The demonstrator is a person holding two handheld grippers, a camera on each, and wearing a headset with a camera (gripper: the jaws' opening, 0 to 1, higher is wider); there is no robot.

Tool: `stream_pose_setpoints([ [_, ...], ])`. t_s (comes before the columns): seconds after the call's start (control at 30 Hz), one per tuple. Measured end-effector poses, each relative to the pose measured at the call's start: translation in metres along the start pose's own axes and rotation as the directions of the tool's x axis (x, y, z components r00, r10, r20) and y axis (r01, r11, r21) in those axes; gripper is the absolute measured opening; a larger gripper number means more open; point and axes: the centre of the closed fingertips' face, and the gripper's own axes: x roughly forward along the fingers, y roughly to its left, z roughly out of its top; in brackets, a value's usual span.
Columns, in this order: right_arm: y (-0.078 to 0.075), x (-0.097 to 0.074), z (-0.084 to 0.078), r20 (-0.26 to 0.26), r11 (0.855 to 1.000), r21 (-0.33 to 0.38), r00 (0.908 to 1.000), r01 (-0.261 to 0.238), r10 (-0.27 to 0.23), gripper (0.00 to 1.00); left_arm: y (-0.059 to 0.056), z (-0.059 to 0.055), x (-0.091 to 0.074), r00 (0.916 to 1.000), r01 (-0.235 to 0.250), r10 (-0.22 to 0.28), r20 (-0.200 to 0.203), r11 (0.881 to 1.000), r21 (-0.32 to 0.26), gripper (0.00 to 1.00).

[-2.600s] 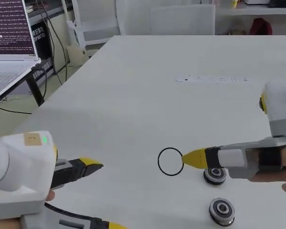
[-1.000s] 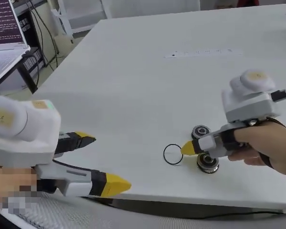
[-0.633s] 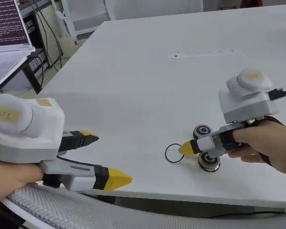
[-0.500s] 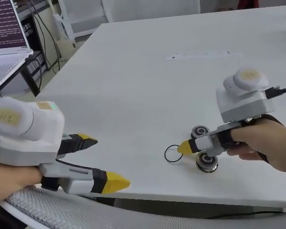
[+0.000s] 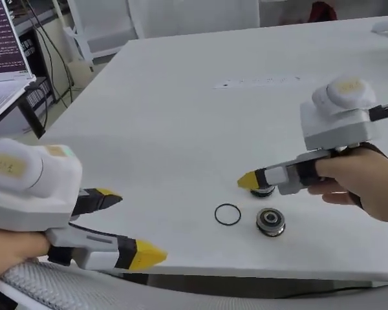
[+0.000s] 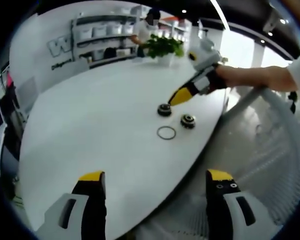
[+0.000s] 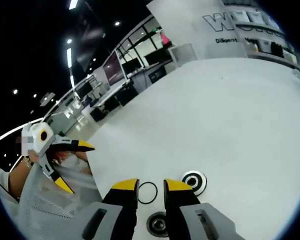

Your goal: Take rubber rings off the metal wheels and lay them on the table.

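Black rubber ring (image 5: 227, 214) lies freed near the table's (image 5: 181, 116) edge beside one wheel (image 5: 271, 221). Right tongs (image 5: 247, 181), narrowly parted and empty, hover at the second wheel (image 6: 164, 109), seemingly still ringed and next to strip. Left tongs (image 5: 134, 225) gape, idle.
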Motion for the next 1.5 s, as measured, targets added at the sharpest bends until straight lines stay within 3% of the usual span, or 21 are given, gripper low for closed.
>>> stream_pose_setpoints([
  [0.1,-0.001,-0.009,0.007,0.024,1.0,-0.002,0.9997,0.006,-0.006,0.19,0.0,-0.001,0.0,1.0,0.004,-0.004,-0.006,1.0,0.006,0.84],
  [0.17,-0.005,-0.018,0.013,0.047,0.999,0.022,0.9986,0.024,-0.025,0.19,-0.003,0.0,0.002,0.9994,0.035,-0.035,0.001,0.999,-0.01,0.84],
  [0.3,-0.008,-0.031,0.025,0.097,0.999,0.028,0.995,0.02,-0.022,0.21,-0.008,0.001,0.003,0.9981,0.061,-0.061,-0.004,0.998,0.012,0.83],
  [0.4,-0.01,-0.041,0.029,0.117,1.0,0.008,0.993,0.014,-0.015,0.25,-0.003,0.004,0.001,0.9992,0.039,-0.039,-0.007,0.998,0.042,0.82],
  [0.47,-0.017,-0.045,0.024,0.101,0.999,-0.012,0.9938,0.047,-0.046,0.27,0.001,0.006,0.001,0.9998,0.014,-0.013,-0.012,0.997,0.079,0.83],
  [0.53,-0.025,-0.048,0.017,0.073,0.995,-0.058,0.9943,0.082,-0.078,0.27,-0.002,0.012,0.0,0.9998,0.021,-0.021,-0.001,0.991,0.131,0.83],
  [0.6,-0.028,-0.05,0.012,0.058,0.994,-0.071,0.9948,0.088,-0.084,0.27,-0.003,0.019,-0.002,0.9996,0.025,-0.027,0.009,0.99,0.14,0.82],
  [0.67,-0.033,-0.053,0.008,0.055,0.995,-0.049,0.9947,0.09,-0.087,0.29,-0.003,0.027,-0.002,0.9993,0.027,-0.03,0.021,0.99,0.14,0.83],
  [0.7,-0.033,-0.054,0.006,0.054,0.996,0.012,0.9949,0.084,-0.085,0.3,-0.003,0.035,-0.002,0.9986,0.026,-0.032,0.041,0.989,0.144,0.84],
  [0.83,-0.035,-0.056,0.007,0.066,0.996,0.006,0.9938,0.089,-0.089,0.3,-0.007,0.058,-0.002,0.9958,0.039,-0.052,0.075,0.985,0.168,0.84],
  [0.93,-0.042,-0.055,0.002,0.042,0.992,-0.014,0.9916,0.123,-0.123,0.3,-0.015,0.082,0.003,0.9911,0.055,-0.082,0.105,0.971,0.231,0.84],
  [1.1,-0.047,-0.055,-0.005,0.006,0.985,-0.092,0.9891,0.147,-0.147,0.29,-0.026,0.105,0.02,0.9836,0.106,-0.141,0.112,0.955,0.278,0.84],
  [1.3,-0.048,-0.058,-0.001,0.034,0.983,-0.128,0.9911,0.132,-0.128,0.33,-0.05,0.128,0.048,0.9646,0.185,-0.24,0.109,0.911,0.368,0.81],
  [1.5,-0.055,-0.064,0.005,0.088,0.986,-0.098,0.9884,0.132,-0.124,0.32,-0.066,0.142,0.067,0.9436,0.235,-0.304,0.131,0.895,0.38,0.81],
])
